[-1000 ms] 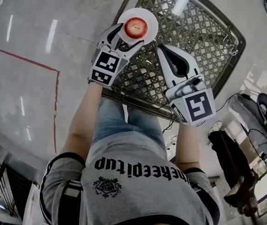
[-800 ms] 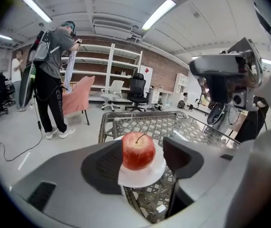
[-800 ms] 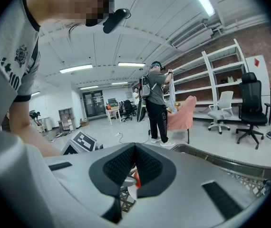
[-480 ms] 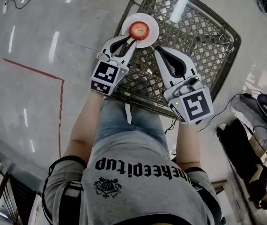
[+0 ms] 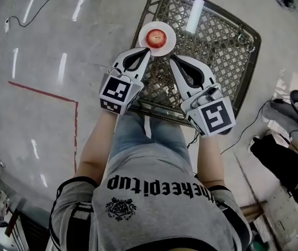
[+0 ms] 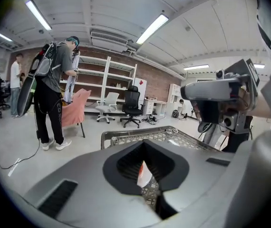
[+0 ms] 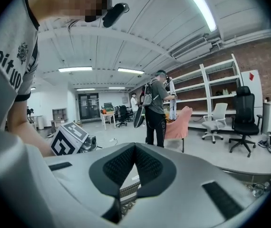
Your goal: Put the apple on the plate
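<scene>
Just ahead of the left gripper (image 5: 148, 50), past its tips and clear of them, the apple (image 5: 155, 35) sits in the middle of the white plate (image 5: 165, 46). The plate stands on the corner of the woven table (image 5: 217, 41) nearest that gripper. The left gripper's jaws have just been closing and are now pressed together with nothing between them. In the left gripper view a sliver of red apple and white plate shows through the opening behind the closed tips, lower than the jaws and beyond them. Beside it, the right gripper (image 5: 172, 58) hangs over the table's near edge, its tips just beside the plate's near rim in the head view. Its jaws are likewise pressed together and empty, with the table's weave showing below them in the right gripper view. Well beyond the right gripper's tips, a person (image 7: 157, 103) stands on the floor next to a pink chair (image 7: 180, 122)
</scene>
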`<state>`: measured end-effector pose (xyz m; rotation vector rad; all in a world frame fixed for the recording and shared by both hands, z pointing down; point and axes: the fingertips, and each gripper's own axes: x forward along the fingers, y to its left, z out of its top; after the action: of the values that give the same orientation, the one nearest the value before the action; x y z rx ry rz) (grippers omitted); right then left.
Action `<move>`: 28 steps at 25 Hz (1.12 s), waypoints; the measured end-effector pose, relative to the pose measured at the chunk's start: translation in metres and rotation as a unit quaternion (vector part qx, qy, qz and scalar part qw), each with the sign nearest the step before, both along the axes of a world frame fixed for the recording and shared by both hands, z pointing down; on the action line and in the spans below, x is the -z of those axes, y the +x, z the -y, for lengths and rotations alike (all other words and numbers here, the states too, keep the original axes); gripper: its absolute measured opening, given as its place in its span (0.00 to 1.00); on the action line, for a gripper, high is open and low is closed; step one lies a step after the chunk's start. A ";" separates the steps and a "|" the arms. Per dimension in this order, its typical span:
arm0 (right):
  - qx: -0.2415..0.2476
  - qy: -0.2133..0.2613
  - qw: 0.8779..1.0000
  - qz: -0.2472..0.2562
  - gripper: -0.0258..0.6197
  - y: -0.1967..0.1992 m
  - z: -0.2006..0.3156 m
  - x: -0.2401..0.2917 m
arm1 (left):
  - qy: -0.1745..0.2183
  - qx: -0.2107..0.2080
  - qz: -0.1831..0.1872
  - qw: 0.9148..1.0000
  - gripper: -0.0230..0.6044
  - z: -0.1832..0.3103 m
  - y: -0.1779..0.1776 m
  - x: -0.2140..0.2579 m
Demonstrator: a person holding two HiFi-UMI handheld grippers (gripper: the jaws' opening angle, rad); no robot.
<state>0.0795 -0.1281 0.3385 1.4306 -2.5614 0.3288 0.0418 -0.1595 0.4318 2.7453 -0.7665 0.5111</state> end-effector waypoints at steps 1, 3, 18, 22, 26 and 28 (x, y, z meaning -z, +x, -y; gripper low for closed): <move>-0.002 0.003 1.000 0.000 0.03 -0.002 -0.001 0.003 | 0.002 -0.003 -0.004 1.000 0.05 -0.001 -0.001 0.006; -0.006 0.007 1.000 -0.001 0.03 -0.006 -0.004 0.008 | 0.005 -0.010 -0.011 1.000 0.05 -0.004 -0.003 0.018; -0.037 0.029 0.999 -0.007 0.03 -0.036 -0.026 0.040 | 0.048 -0.090 -0.052 0.993 0.05 -0.035 -0.016 0.105; -0.043 0.037 0.998 -0.011 0.03 -0.043 -0.033 0.047 | 0.059 -0.104 -0.062 0.991 0.05 -0.043 -0.021 0.123; -0.052 0.046 0.998 -0.014 0.03 -0.049 -0.039 0.054 | 0.069 -0.119 -0.068 0.988 0.05 -0.051 -0.024 0.133; -0.056 0.050 0.997 -0.015 0.03 -0.053 -0.043 0.057 | 0.075 -0.127 -0.069 0.987 0.05 -0.056 -0.026 0.139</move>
<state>0.0260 -0.0854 0.2813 1.6058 -2.5121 0.1970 0.0155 -0.1034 0.2931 3.0005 -0.4420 0.3157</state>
